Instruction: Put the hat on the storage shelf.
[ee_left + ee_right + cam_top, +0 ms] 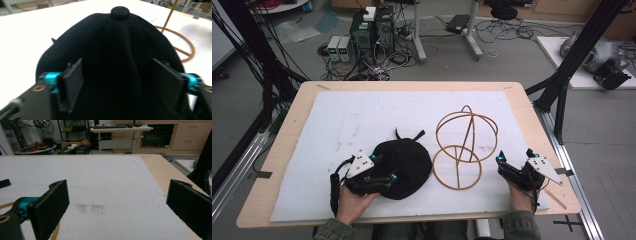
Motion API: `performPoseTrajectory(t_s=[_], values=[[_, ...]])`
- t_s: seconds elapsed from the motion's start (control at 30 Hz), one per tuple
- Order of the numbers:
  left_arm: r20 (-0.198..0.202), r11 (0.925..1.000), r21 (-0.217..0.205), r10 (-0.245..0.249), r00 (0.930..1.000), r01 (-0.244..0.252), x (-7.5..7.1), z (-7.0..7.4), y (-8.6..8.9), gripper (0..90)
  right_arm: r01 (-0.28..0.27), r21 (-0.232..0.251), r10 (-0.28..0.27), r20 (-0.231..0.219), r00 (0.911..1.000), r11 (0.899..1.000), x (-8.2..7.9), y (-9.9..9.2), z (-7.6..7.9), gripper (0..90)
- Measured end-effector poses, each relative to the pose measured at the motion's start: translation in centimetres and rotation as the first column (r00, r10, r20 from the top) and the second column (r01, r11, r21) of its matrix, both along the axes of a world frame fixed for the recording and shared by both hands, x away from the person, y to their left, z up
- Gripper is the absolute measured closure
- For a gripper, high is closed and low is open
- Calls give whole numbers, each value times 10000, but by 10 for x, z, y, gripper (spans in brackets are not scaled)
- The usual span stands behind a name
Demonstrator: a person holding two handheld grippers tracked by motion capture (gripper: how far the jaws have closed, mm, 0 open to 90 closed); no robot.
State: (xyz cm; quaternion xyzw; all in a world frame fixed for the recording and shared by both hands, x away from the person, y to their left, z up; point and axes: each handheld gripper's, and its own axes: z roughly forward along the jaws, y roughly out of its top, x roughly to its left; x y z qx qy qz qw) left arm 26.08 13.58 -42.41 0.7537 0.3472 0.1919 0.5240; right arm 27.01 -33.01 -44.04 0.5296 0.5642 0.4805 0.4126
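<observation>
Overhead forward-down, two low jaw-level close-ups

White-matted table (522,105) (cap (409,160), stand (462,145))

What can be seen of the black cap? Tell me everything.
The black cap is soft knitted-looking fabric with seams running up to a round button on its crown. It lies dome-up on the white mat, just left of the yellow wire stand, with two strap ends poking out at its far edge. The left gripper straddles its near side, jaws wide on either flank; whether the pads press the cloth cannot be told.
</observation>
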Motion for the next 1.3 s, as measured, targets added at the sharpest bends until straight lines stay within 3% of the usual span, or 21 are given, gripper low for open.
performPoseTrajectory(t_s=[0.2, 0.23, 0.33, 0.37, 0.43, 0.63, 0.77, 1.03, 1.3], values=[[-282, 9999, 37, -147, 9995, 149, 1, -1, 0, 488, -5, -23, 5, -10, 10000, 10000, 0, 0, 0, 36], [-263, 9998, -72, -164, 9995, 162, 0, 0, 1, 610, -9, -15, 9, -22, 10000, 10000, 0, 1, 0, 36], [-269, 9996, -224, -195, 9994, 189, 1, 1, 5, 685, -29, -29, 29, 3, 10000, 10000, 0, 1, 0, 36], [-240, 9998, -141, -177, 9996, 174, 1, 1, 6, 784, -142, 5, 142, 75, 9999, 9999, 0, 1, 0, 36], [-281, 9998, -55, -197, 9994, 195, 1, 0, 7, 856, -164, -28, 165, 121, 9998, 9999, 0, 1, 0, 36], [276, 9989, 214, -412, 9988, 407, -2, 1, 8, 868, -185, -18, 185, 61, 9998, 9998, 0, 2, 0, 36], [149, 9955, -39, -947, 9954, 947, -1, 2, 10, 870, -164, -10, 164, 74, 9998, 9999, 0, 1, 0, 36], [191, 9953, -174, -948, 9953, 951, 2, 3, 12, 870, -221, -125, 222, 106, 9997, 9997, 0, 3, 0, 36], [481, 9910, -232, -1309, 9902, 1321, 3, 20, 11, 870, -284, 34, 284, -37, 9996, 9996, 2, 3, -1, 36]])
